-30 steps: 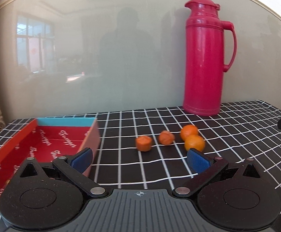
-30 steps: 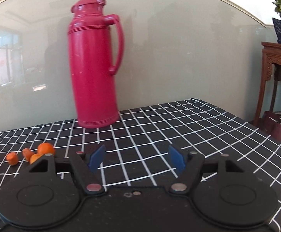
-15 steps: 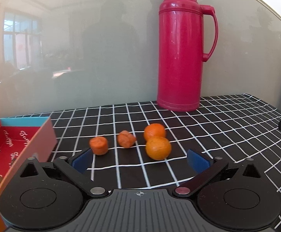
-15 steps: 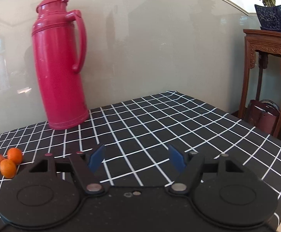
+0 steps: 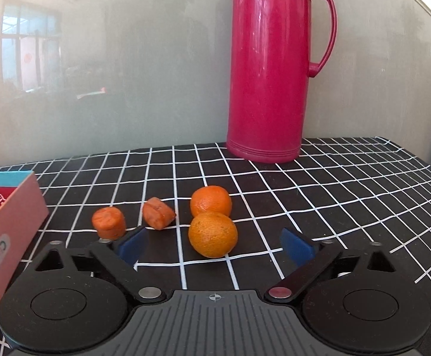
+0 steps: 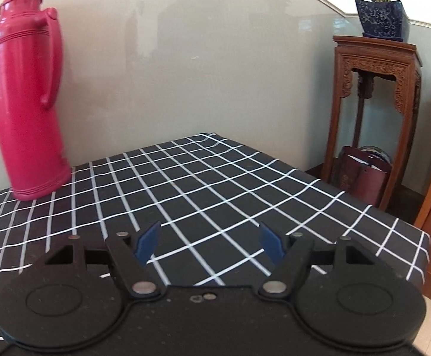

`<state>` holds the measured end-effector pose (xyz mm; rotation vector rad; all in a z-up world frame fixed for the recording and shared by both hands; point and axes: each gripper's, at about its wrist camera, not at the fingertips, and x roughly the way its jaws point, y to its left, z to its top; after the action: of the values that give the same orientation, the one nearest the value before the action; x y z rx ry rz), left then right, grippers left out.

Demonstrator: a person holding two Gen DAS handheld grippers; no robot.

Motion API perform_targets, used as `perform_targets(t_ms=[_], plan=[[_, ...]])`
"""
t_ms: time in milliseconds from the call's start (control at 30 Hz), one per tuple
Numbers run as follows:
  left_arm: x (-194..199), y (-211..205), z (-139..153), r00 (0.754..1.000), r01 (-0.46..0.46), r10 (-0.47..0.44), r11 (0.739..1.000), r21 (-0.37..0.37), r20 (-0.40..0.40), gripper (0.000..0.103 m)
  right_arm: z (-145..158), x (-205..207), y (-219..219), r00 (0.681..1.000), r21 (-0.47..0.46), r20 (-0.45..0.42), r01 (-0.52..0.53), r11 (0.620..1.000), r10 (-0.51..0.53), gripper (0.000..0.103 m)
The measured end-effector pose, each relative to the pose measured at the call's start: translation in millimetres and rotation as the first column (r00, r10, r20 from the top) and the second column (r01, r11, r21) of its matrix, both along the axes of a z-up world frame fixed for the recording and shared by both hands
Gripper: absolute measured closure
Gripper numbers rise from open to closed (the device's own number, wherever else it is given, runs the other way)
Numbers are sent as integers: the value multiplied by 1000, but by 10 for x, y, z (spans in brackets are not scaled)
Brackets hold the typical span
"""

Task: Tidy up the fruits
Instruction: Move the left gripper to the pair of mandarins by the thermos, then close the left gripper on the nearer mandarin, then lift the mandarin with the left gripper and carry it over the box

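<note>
In the left wrist view my left gripper [image 5: 214, 244] is open, its blue pads spread wide. A near orange [image 5: 213, 234] lies on the checked cloth between and just ahead of the pads. A second orange [image 5: 211, 201] sits right behind it. Two small orange-red fruit pieces [image 5: 109, 222] [image 5: 158, 217] lie to the left. The red box [image 5: 6, 222] stands at the left edge. In the right wrist view my right gripper [image 6: 209, 241] is open and empty above bare cloth; no fruit shows there.
A tall red thermos [image 5: 270, 68] stands at the back of the table by the wall; it also shows in the right wrist view [image 6: 25, 98]. The table's right edge [image 6: 393, 222] is near. A wooden stand [image 6: 375, 109] with a potted plant stands beyond.
The left gripper has swung right and moved closer to the fruits; the near orange now sits between its pads. The right gripper has turned right, and the fruits have left its view.
</note>
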<state>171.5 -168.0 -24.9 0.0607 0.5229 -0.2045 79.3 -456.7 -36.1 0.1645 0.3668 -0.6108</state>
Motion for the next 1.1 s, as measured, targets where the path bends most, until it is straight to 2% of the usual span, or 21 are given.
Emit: perform_targets(t_ms=[167, 300, 367, 400, 600, 833, 1100], plan=[[89, -56, -54, 1000, -5, 5, 1000, 7, -22, 14, 0, -6, -68, 1000, 10, 8, 3, 1000, -3, 30], [167, -61, -68, 999, -14, 14, 1000, 5, -41, 16, 6, 14, -17, 1000, -4, 7, -12, 1000, 12, 25], [206, -67, -82, 998, -16, 17, 1000, 16, -57, 41, -3, 28, -3, 1000, -3, 3, -17, 1000, 17, 25], [237, -69, -97, 997, -20, 22, 1000, 21, -75, 64, -8, 34, 1, 1000, -2, 1, -19, 1000, 19, 25], [205, -27, -101, 997, -14, 15, 1000, 10, -71, 64, -3, 48, 32, 1000, 4, 0, -31, 1000, 31, 25], [-20, 185, -44, 999, -17, 17, 1000, 15, -51, 64, 21, 105, 141, 998, 25, 4, -66, 998, 66, 25], [-296, 431, 163, 1000, -19, 19, 1000, 14, -5, 64, 39, 171, 468, 990, 8, -9, -142, 990, 142, 25]])
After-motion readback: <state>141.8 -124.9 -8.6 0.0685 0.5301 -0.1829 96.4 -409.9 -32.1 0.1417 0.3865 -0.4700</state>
